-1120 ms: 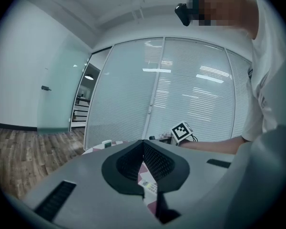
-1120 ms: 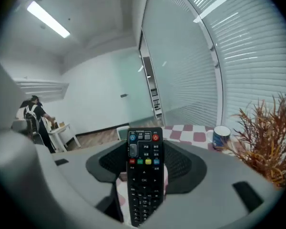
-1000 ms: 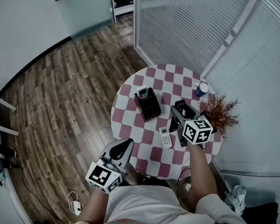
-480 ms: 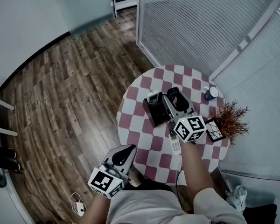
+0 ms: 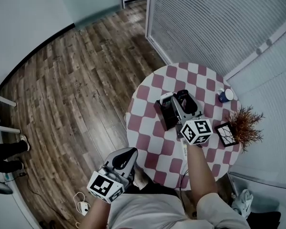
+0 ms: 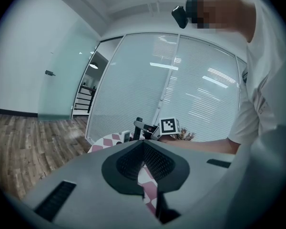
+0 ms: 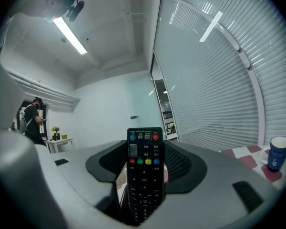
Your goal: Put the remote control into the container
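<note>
Remote [image 7: 144, 175]: black, slim, a row of coloured keys near the top and a red power key. It stands upright, clamped between the jaws of your right gripper [image 7: 144, 159].
Container [image 5: 163, 118]: black open-topped box, upright on the checkered surface [image 5: 150, 144]. A pale handset [image 5: 166, 97] stands inside.

"OK" key on remote control [image 7: 144, 175]

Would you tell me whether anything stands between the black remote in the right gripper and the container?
Nothing visible blocks the way: the right gripper holds the black remote right by the container. A white remote stands inside it, though.
</note>
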`<state>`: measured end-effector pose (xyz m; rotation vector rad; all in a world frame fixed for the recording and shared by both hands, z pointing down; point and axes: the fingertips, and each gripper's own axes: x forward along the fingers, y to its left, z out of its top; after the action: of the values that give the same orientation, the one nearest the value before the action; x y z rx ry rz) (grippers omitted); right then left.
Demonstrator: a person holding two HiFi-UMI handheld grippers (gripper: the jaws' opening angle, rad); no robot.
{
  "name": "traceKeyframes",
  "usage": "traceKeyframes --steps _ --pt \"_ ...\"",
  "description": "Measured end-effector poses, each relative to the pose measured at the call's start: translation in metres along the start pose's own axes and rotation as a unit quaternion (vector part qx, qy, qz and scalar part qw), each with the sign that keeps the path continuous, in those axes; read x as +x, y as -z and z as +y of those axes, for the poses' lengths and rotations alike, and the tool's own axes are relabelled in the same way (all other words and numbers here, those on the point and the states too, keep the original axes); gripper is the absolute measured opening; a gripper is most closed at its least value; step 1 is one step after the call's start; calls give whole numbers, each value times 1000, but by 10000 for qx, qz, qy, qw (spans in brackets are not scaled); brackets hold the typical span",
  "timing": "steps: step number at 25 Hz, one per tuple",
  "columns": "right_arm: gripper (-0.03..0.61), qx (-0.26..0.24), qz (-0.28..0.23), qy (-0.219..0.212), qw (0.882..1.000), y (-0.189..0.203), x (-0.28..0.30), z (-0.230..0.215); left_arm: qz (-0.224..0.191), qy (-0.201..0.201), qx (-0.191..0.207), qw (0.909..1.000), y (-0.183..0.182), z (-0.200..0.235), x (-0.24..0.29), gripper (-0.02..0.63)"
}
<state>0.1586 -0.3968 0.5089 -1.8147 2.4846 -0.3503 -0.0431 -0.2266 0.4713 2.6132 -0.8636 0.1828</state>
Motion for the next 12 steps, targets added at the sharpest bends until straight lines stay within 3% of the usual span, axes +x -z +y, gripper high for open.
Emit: traceKeyframes --steps 12 --pt "230 -574 822 -179 9948 51 -4 11 13 101 65 9999 1 -11 3 9"
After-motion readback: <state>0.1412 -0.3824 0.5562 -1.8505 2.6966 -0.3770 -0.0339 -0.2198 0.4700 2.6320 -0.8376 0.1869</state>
